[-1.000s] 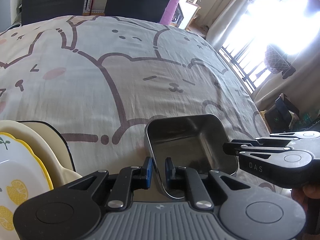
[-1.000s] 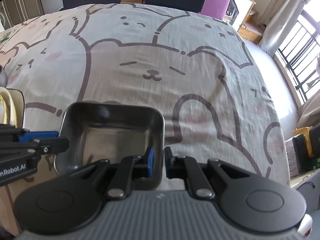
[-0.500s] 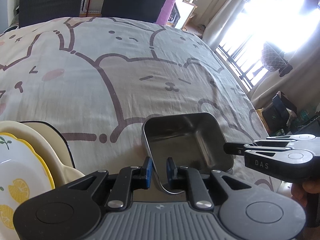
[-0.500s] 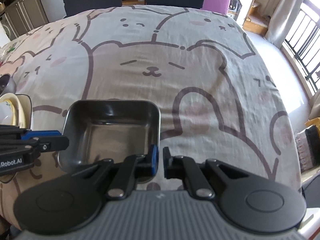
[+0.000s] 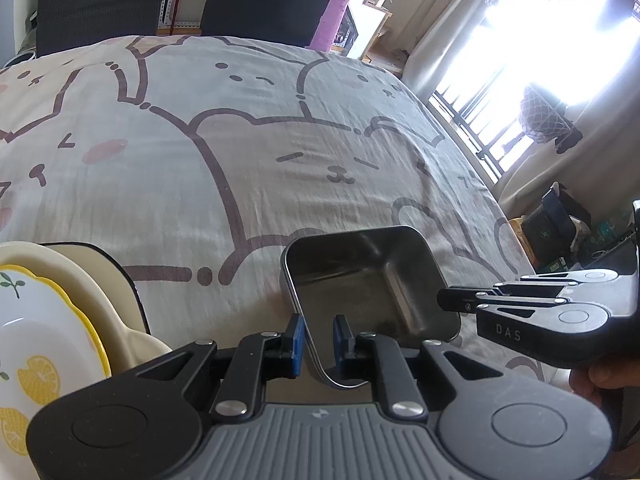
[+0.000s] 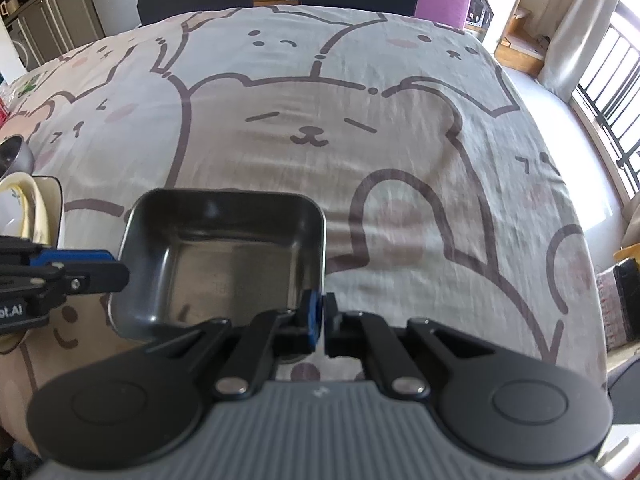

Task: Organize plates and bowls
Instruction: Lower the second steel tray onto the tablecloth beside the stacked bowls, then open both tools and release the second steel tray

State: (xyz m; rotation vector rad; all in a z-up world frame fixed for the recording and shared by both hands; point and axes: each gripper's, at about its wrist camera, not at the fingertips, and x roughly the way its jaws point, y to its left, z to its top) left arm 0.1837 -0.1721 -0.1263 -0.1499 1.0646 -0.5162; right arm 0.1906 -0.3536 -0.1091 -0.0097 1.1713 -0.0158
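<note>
Square steel tray lies on the bear-print tablecloth, open side up, near the table's front edge; nearly square, so no clear long axis. Its near-right rim is clamped by the right gripper, jaws having just closed. Near-left rim is pinched by the left gripper. Stacked plates at left are cut off by the frame.

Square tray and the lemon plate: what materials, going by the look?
Square tray: looks like stainless steel, brushed and semi-glossy, with grey reflective walls and a thin bright rolled rim. Lemon plate: glossy white with a yellow scalloped edge and printed lemons; ceramic or melamine, the pictures leave that open.
</note>
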